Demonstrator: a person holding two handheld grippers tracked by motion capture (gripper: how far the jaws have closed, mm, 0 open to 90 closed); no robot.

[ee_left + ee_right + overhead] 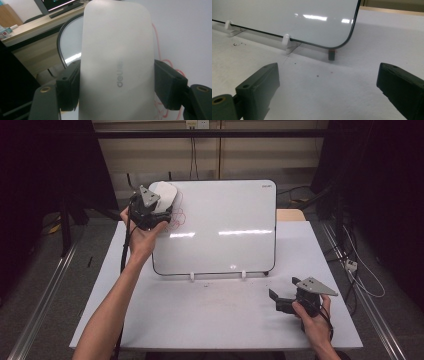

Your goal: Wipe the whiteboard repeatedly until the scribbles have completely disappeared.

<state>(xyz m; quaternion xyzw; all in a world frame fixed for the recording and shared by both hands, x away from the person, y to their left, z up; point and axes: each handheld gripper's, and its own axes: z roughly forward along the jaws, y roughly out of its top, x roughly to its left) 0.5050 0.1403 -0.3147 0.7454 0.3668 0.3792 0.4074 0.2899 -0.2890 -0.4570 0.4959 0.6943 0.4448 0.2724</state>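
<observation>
A white table (210, 320) is carrying a whiteboard (225, 230) that is leaning upright on small white clips (286, 40). At about ten o'clock on the board, the left gripper (150, 207) is clamping a white eraser (116, 60) tight between its jaws, the eraser lying against the board over red scribbles (179, 217). At about five o'clock on the table, the right gripper (285, 302) is resting with its jaws spread wide, gripping nothing.

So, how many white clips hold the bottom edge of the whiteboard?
2. One clip sits left of the middle of the whiteboard's bottom edge, the other clip right of the middle. Both rest on the table. No others can be seen.
</observation>
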